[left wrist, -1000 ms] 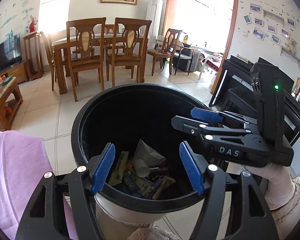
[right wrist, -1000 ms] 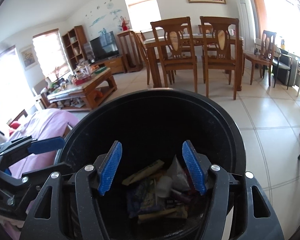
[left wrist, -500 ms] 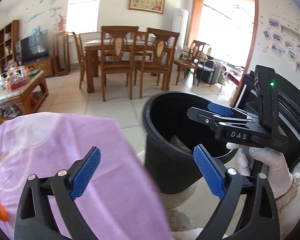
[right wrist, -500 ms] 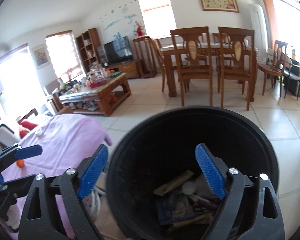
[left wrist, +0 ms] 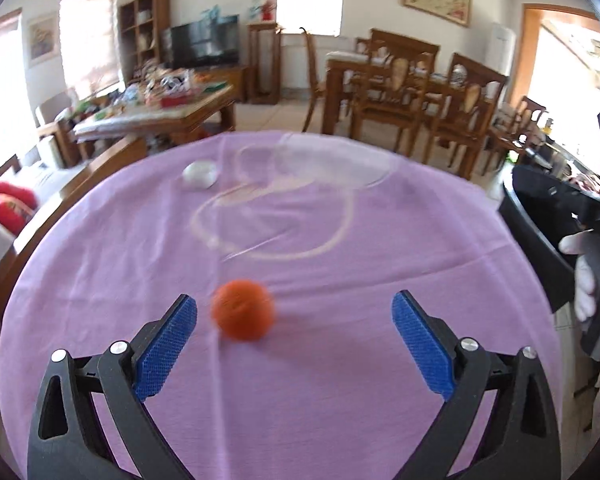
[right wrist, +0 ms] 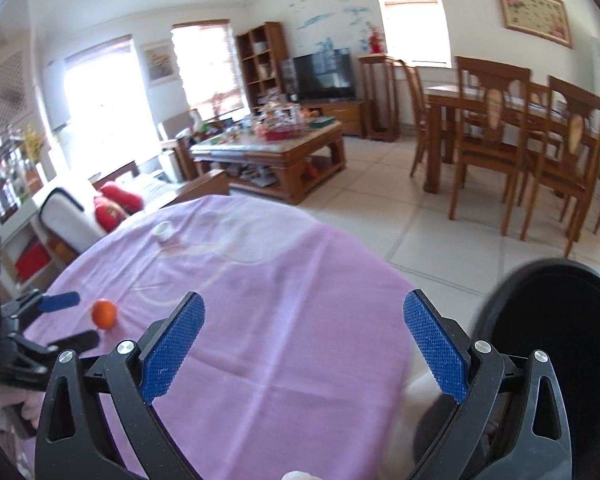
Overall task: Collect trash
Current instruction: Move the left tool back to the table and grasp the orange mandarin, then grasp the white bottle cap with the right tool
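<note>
Over purple cloth (left wrist: 300,380): left tongs (left wrist: 294,334) closing slightly, empty, orange ball (left wrist: 242,314) between; right tongs (right wrist: 304,344) wide, empty.

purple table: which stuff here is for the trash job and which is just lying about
For the job:
black bin
orange ball
small white cup
clear plastic sheet

Just lying about:
purple tablecloth
coffee table
dining chairs
TV

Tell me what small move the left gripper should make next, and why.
Probably ease the left gripper forward and slightly left so its pads straddle the orange ball. Its jaws stand wide, closing slightly, with nothing gripped, and the ball lies on the purple cloth just ahead, nearer the left pad. The bin waits at the table's right.
</note>
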Tool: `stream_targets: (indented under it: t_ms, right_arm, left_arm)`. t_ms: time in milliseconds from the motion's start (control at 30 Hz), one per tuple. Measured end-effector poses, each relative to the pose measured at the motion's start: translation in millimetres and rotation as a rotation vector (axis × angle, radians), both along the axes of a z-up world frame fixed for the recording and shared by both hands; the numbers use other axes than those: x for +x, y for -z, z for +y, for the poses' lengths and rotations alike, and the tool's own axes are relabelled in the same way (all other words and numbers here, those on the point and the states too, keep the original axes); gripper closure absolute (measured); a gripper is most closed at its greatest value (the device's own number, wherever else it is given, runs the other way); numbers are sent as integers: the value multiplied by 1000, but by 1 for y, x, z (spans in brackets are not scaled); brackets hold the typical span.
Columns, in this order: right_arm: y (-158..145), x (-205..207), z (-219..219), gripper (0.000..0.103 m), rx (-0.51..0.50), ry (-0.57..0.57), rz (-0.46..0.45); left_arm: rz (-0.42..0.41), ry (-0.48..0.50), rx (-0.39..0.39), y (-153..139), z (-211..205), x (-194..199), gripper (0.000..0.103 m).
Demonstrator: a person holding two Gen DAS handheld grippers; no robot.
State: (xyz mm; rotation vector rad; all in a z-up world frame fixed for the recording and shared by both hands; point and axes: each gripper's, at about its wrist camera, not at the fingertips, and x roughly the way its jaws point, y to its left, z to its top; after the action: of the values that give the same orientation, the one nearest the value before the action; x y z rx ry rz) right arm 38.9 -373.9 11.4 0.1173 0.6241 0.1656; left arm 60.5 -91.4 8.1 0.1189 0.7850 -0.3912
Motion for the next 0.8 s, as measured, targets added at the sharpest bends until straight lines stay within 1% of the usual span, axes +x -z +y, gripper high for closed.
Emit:
stream_targets:
  t_ms: [33, 67, 167, 200, 267, 333, 467, 533, 600, 667, 733, 800]
  right_arm:
    - [-1, 4, 11, 5, -2, -17, 3]
    - [-1, 9, 22, 5, -7, -34, 9]
    - [-1, 18, 53, 5, -32, -81, 16]
    - [-1, 20, 60, 5, -41, -92, 18]
    - [-2, 28, 74, 5, -58, -115, 30]
    - [-2, 37, 87, 5, -70, -138, 42]
    - [-1, 55, 111, 5, -104, -181, 56]
    - [-1, 66, 125, 5, -119, -203, 64]
    - [-1, 80, 142, 5, -137, -226, 69]
    - [0, 94, 162, 5, -153, -252, 72]
    - [2, 111, 184, 6, -175, -285, 79]
    - [6, 126, 199, 11, -191, -316, 94]
  left_arm:
    - [25, -7, 2, 4, 3, 5, 20]
    - [64, -5, -13, 9, 7, 11, 31]
    - [133, -15, -48, 20, 19, 21, 45]
    - [127, -12, -50, 21, 20, 24, 47]
    - [124, -7, -44, 22, 26, 25, 60]
    - [121, 3, -55, 24, 30, 27, 65]
    - [128, 14, -90, 24, 39, 28, 67]
    - [129, -7, -110, 24, 44, 31, 67]
    - [96, -39, -144, 19, 54, 28, 67]
    - [29, -90, -144, 10, 63, 24, 67]
    - [-5, -130, -154, 4, 71, 22, 67]
    - [-17, -171, -184, 2, 81, 21, 67]
